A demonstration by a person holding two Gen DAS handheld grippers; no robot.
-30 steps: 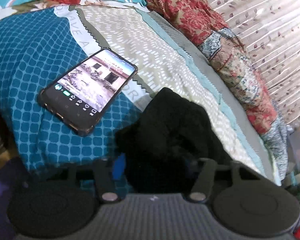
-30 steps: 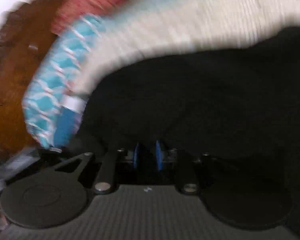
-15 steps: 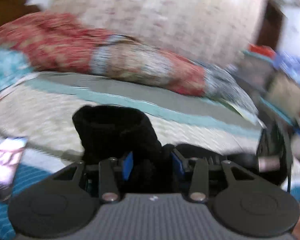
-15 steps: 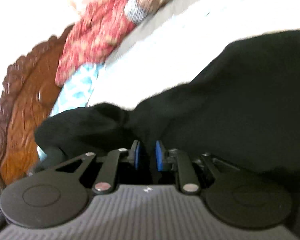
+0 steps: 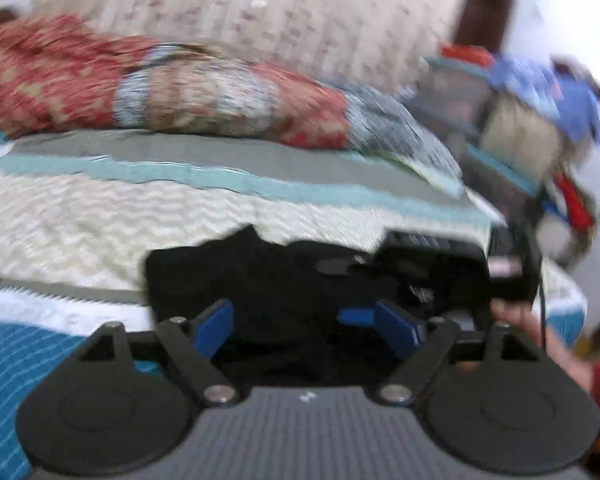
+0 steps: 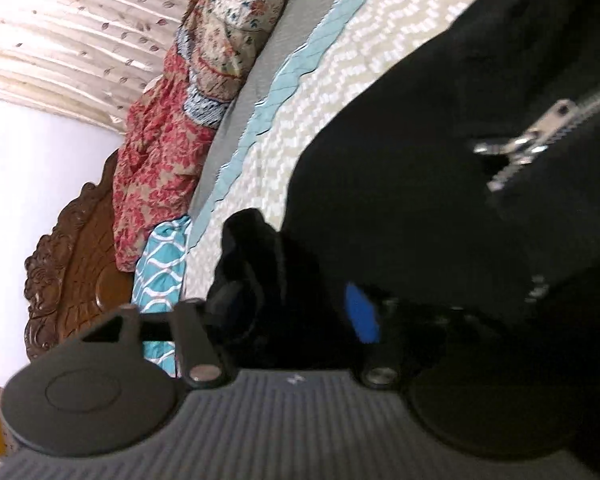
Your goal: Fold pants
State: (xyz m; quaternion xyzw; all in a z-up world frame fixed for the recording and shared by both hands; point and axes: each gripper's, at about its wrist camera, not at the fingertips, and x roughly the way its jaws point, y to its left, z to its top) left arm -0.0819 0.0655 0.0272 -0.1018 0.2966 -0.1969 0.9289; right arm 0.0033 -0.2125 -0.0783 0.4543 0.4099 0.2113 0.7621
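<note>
The black pants point(image 5: 268, 276) lie bunched on the patterned bedspread point(image 5: 100, 216). My left gripper point(image 5: 304, 328) is open, its blue pads spread wide on either side of the dark cloth just in front of it. In the right wrist view the pants point(image 6: 440, 200) fill the right half, with a silver zipper point(image 6: 540, 136) showing. My right gripper point(image 6: 292, 312) is open too; one blue pad point(image 6: 362, 314) shows against the black cloth and the other side is lost in the dark fabric. The other gripper's black body point(image 5: 440, 264) shows at the right of the left wrist view.
A red floral blanket roll point(image 5: 160, 88) lies along the far side of the bed, under a pale curtain point(image 5: 260, 4). Cluttered items point(image 5: 540, 120) stand beyond the bed's right end. A carved wooden headboard point(image 6: 72, 272) and a teal pillow point(image 6: 160, 264) show in the right wrist view.
Both grippers have opened: each was pinched on the black cloth half a second ago and the pads now stand wide apart. The left view has swung away from the phone.
</note>
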